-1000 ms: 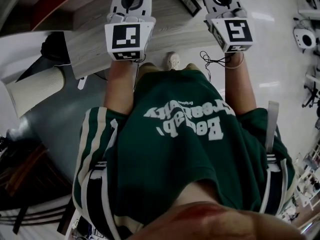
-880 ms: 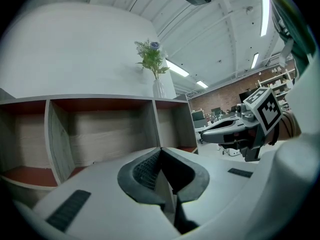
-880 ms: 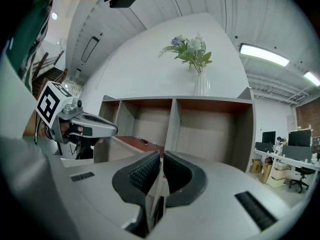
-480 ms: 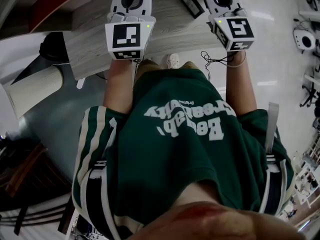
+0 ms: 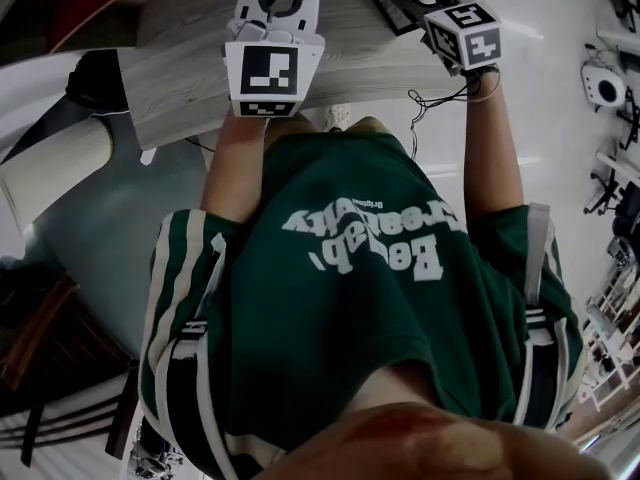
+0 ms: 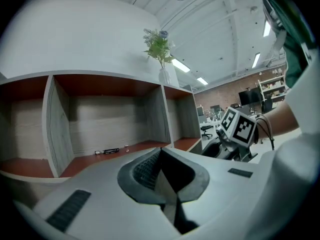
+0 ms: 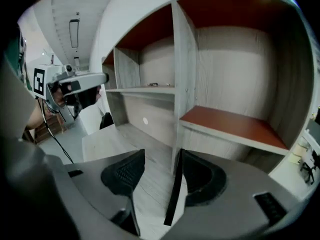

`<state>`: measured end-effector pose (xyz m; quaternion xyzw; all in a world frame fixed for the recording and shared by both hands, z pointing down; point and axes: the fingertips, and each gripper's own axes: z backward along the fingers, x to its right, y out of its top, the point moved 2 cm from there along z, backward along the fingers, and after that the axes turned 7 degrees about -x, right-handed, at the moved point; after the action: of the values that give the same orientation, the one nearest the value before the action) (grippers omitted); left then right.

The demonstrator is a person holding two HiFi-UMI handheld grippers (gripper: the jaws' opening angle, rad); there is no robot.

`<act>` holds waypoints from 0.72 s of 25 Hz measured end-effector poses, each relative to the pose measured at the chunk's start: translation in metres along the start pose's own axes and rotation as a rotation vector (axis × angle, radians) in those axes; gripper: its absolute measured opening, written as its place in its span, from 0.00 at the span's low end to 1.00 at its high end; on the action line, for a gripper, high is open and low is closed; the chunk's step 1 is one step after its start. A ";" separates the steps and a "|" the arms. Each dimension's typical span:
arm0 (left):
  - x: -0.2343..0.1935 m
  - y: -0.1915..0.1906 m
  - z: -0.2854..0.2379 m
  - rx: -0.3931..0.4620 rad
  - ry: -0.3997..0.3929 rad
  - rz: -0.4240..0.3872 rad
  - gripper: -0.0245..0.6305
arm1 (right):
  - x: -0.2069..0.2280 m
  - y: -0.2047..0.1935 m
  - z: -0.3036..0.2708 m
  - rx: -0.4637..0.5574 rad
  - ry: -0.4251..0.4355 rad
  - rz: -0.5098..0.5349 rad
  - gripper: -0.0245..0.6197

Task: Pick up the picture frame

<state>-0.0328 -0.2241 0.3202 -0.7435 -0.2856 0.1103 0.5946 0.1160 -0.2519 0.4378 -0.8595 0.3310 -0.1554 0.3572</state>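
Both jaws of the left hand-held gripper (image 6: 160, 156) sit together; the right hand-held gripper (image 7: 162, 155) has just been opening, the picture frame (image 7: 173, 194) edge-on between its jaws above the worktop (image 5: 185, 78). Skewed closing could topple it.

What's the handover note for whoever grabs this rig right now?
Left gripper: shut, nothing in it, facing the shelf unit.
Right gripper: jaws have just been opening and are now open, angled down at the desk.
Picture frame: appears to be the thin dark edge standing between the right jaws. It sits close along one pad and the other pad is clear of it, so it is not gripped.
Done: right gripper lined up around the frame.
Left: close on the frame and lift it.
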 end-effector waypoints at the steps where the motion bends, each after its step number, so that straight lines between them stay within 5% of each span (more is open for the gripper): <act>1: 0.000 -0.001 0.000 -0.002 -0.003 -0.002 0.07 | 0.003 -0.007 -0.009 -0.037 0.012 -0.011 0.38; 8: -0.020 -0.013 0.001 -0.026 0.000 0.008 0.07 | 0.021 -0.051 -0.068 -0.257 0.031 -0.105 0.40; 18: -0.041 -0.027 0.006 -0.064 -0.011 0.039 0.07 | 0.024 -0.088 -0.116 -0.474 0.164 -0.142 0.40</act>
<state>-0.0770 -0.2389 0.3370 -0.7670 -0.2776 0.1168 0.5665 0.1159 -0.2815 0.5827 -0.9247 0.3252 -0.1674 0.1060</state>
